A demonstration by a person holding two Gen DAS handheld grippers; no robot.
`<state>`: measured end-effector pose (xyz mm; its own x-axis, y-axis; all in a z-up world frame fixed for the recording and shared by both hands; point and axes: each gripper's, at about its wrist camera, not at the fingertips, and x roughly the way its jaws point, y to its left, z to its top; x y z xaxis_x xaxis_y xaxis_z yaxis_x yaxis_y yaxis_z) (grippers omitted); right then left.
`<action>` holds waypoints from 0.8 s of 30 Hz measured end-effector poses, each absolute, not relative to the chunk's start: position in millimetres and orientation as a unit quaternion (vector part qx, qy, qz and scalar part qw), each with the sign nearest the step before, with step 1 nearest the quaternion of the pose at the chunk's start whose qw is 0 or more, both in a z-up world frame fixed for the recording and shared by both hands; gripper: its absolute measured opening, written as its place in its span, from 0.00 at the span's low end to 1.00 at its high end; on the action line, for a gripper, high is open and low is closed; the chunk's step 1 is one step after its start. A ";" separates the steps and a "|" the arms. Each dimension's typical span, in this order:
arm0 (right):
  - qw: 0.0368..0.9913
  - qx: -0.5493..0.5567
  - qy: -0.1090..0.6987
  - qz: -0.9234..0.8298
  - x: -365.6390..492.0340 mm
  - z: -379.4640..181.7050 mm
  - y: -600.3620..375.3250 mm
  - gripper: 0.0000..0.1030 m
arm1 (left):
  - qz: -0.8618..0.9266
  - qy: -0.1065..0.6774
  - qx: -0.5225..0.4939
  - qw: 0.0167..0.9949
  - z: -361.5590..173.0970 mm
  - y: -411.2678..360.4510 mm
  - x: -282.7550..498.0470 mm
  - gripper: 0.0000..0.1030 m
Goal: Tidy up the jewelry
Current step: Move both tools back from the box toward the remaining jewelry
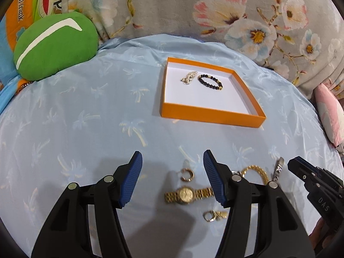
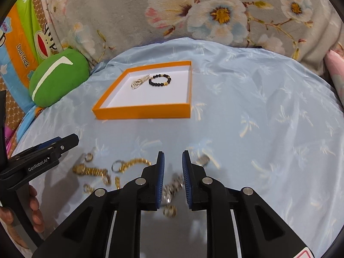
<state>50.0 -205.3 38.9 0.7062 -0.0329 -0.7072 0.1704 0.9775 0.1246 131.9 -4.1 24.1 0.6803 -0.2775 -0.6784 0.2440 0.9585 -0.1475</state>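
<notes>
with the left gripper (image 1: 173, 177) gaping empty over the gold watch (image 1: 187, 194) and the right gripper (image 2: 173, 179) hanging narrowly parted above the silver watch (image 2: 172, 188), both far from the orange box (image 1: 211, 118), a link is risking slipping through.

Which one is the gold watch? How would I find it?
Start at the orange box on the blue cloth, then look down to the loose jewelry near the grippers. The gold watch lies flat between the left gripper's fingers, below a small hoop earring; only it has a round dial.
</notes>
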 end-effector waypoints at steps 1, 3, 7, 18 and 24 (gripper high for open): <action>0.919 0.091 0.380 -0.056 45.6 37.8 -204.3 0.17 | -0.141 0.371 -0.022 0.918 23.3 -3.9 126.2 0.55; 0.917 0.091 0.384 -0.059 35.3 33.9 -201.4 0.17 | -0.139 0.372 -0.021 0.918 21.5 -3.5 119.3 0.55; 0.912 0.098 0.394 -0.060 22.4 25.7 -199.8 0.20 | -0.138 0.384 -0.023 0.913 13.8 -3.0 107.8 0.55; 0.906 0.116 0.403 -0.053 17.7 15.3 -191.5 0.23 | -0.136 0.398 -0.038 0.907 6.5 3.7 94.3 0.57; 0.903 0.127 0.406 -0.059 19.0 13.1 -194.5 0.29 | -0.131 0.401 -0.047 0.906 5.1 8.3 90.8 0.58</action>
